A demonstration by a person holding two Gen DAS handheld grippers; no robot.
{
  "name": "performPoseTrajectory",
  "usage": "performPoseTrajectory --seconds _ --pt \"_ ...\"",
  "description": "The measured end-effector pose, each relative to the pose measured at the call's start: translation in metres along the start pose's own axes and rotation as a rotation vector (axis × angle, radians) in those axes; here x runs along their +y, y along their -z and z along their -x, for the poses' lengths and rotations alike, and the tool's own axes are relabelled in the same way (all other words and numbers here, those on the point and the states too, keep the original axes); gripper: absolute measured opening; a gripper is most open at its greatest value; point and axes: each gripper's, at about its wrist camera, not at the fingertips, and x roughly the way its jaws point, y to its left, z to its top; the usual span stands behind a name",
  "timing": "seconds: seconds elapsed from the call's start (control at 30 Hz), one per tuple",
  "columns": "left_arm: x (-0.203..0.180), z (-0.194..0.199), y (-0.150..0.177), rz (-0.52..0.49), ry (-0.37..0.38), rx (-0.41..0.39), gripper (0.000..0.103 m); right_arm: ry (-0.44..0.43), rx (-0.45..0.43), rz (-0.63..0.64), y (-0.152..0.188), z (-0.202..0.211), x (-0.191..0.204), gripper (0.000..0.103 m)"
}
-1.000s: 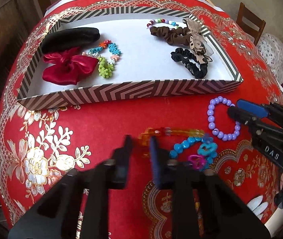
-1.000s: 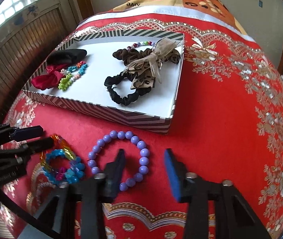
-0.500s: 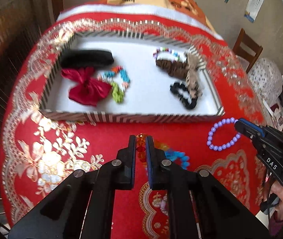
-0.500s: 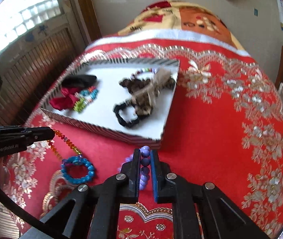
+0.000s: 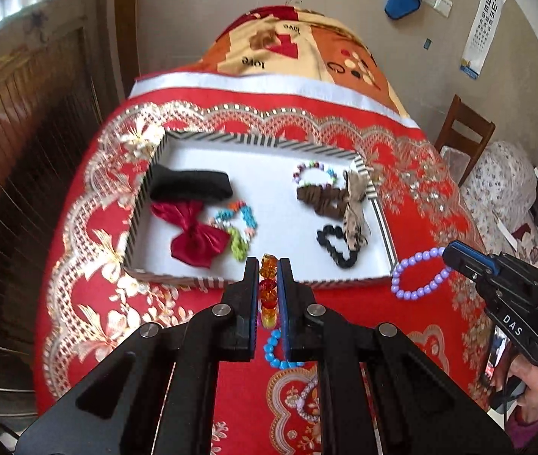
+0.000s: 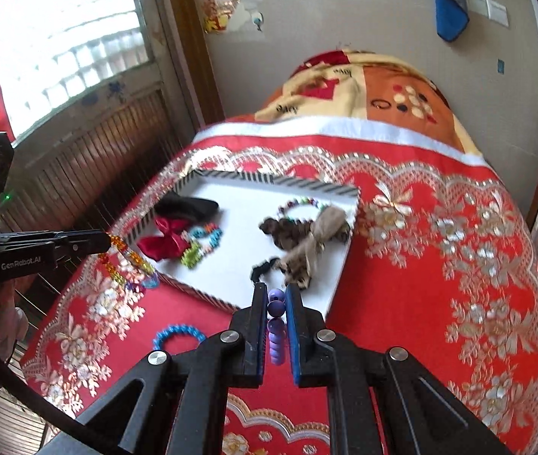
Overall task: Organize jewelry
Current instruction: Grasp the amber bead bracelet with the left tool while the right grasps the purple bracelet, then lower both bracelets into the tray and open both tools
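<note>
The left gripper [image 5: 268,265] is seen with its jaws drawn narrow onto the orange bead bracelet [image 5: 268,288], which is clamped between the pads and raised clear of the red tablecloth [image 5: 91,303]. In the right wrist view the same strand [image 6: 125,256] is seen hanging from the left gripper [image 6: 108,242] at 9 o'clock, trailing toward the near-left corner of the striped tray [image 6: 208,297].

The right gripper [image 6: 276,292] is likewise closed narrow on the purple bead bracelet [image 6: 276,318], with beads stacked in the gap between the pads. From the left wrist view the purple loop [image 5: 418,275] is seen dangling off the tip of the right gripper [image 5: 449,256] at 3 o'clock — just beside the tray's [image 5: 386,227] near-right corner and off the cloth.

A blue bead bracelet [image 6: 178,333] is left lying on the tablecloth, at 7 o'clock of the tray.

Inside the tray are noted:
- a black band [image 5: 191,185] and a red satin bow [image 5: 193,239] at the left side;
- a multicoloured bead bracelet [image 5: 238,223] beside the bow;
- a small bead ring [image 5: 314,172], a brown scrunchie [image 5: 322,199] with a tan ribbon [image 5: 354,208], and a black scrunchie [image 5: 335,246] at the right side.
</note>
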Motion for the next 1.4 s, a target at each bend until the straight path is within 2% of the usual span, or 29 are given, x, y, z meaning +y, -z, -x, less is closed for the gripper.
performPoseTrajectory --seconds 0.4,0.97,1.17,1.4 --pt "-0.012 -0.010 -0.024 -0.051 -0.012 -0.016 0.008 -0.002 -0.002 0.039 -0.030 -0.014 0.007 0.009" --pt "-0.031 -0.077 -0.036 -0.101 0.006 0.061 0.008 -0.003 0.066 0.052 -0.073 -0.077 0.000 0.009" --pt "-0.019 -0.108 -0.036 -0.066 0.012 0.112 0.008 -0.022 0.102 0.073 -0.090 -0.110 0.008 0.009" --pt "0.014 -0.133 -0.034 -0.013 -0.032 0.152 0.008 -0.094 0.153 0.099 -0.106 -0.160 0.022 0.009"
